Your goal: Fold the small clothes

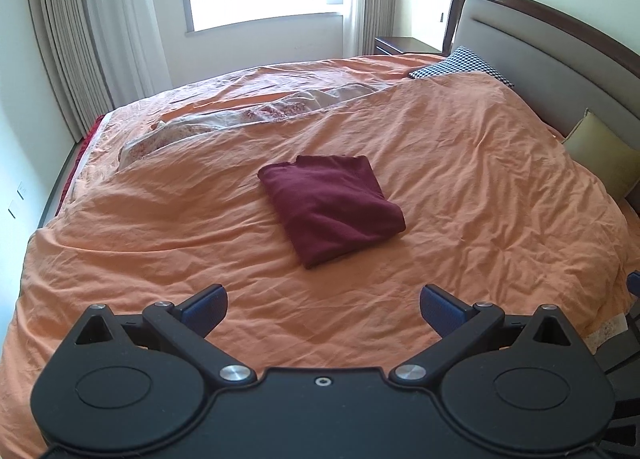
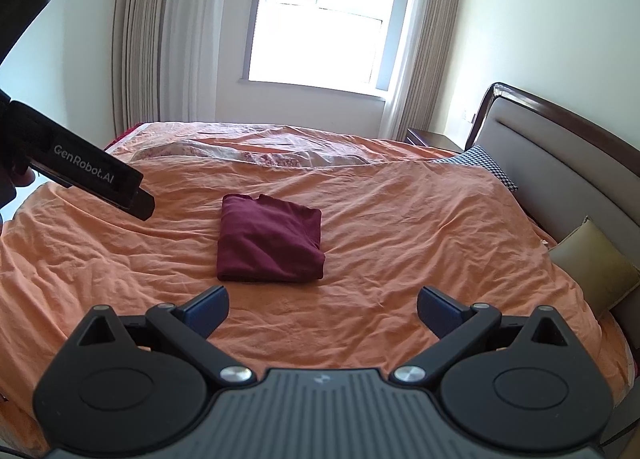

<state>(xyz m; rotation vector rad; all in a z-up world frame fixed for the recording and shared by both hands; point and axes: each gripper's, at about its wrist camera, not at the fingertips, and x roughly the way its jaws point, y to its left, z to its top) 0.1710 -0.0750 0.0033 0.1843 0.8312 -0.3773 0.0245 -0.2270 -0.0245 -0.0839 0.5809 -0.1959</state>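
Garment status: one maroon garment [image 1: 331,208] lies folded into a compact rectangle on the orange duvet [image 1: 460,163], ahead of both grippers and touched by neither. Left gripper [image 1: 323,309] hovers above the duvet with its blue-padded fingers spread wide, nothing between them; the garment sits just beyond its fingertips, slightly right of centre. Right gripper [image 2: 323,309] is likewise spread wide and empty, the garment lying just beyond its left finger. Olive cushion [image 2: 596,263] and checked pillow [image 2: 486,165] rest far right of both tools, against the headboard [image 2: 560,163].
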